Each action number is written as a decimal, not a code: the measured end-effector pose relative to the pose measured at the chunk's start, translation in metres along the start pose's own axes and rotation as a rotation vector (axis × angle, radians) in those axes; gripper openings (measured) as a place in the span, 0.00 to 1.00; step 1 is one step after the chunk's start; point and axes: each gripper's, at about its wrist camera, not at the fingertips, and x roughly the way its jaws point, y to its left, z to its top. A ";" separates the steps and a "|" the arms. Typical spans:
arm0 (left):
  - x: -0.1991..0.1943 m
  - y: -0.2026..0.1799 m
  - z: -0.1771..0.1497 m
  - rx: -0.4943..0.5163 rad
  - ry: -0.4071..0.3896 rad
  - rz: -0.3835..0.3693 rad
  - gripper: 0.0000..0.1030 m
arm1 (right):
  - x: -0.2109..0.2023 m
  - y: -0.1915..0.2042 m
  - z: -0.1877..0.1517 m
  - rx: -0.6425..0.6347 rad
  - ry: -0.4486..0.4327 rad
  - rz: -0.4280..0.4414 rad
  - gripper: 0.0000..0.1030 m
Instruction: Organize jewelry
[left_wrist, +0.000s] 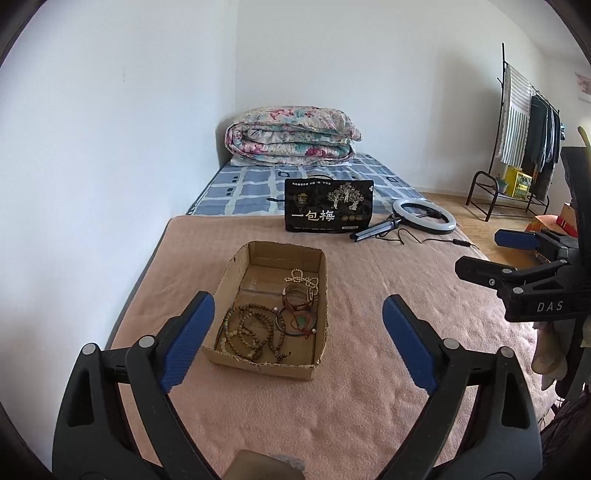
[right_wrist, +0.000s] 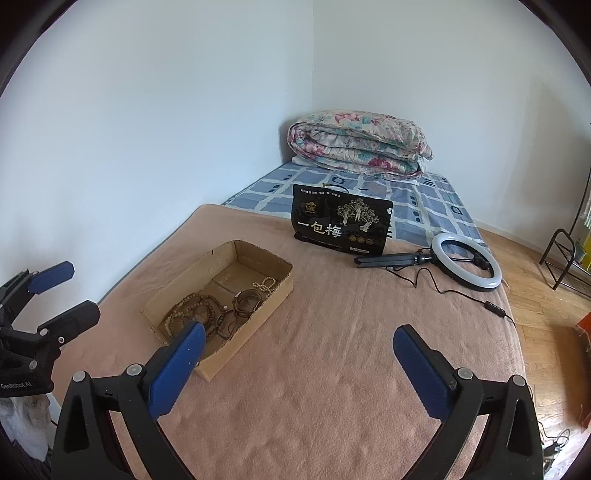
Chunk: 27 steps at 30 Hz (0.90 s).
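A shallow cardboard box lies on the pink blanket. Inside it lie brown bead strings, a pale bead bracelet, a leather band and a dark bangle with a green stone. My left gripper hangs open above the blanket, just short of the box, nothing between its blue pads. My right gripper is open too, to the right of the box, and appears at the right edge of the left wrist view. The left gripper also appears in the right wrist view.
A black snack bag stands behind the box. A ring light with its cable lies at the blanket's right. A folded floral quilt sits at the wall. A clothes rack stands on the wooden floor.
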 end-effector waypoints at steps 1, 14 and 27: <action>-0.001 -0.003 0.000 0.009 0.002 0.002 0.93 | -0.001 0.001 -0.003 -0.001 0.000 -0.003 1.00; 0.005 -0.012 -0.008 0.013 0.021 0.075 1.00 | -0.005 0.006 -0.026 -0.012 -0.032 -0.053 1.00; 0.012 -0.014 -0.008 0.012 0.038 0.080 1.00 | 0.006 -0.004 -0.032 0.001 -0.018 -0.076 1.00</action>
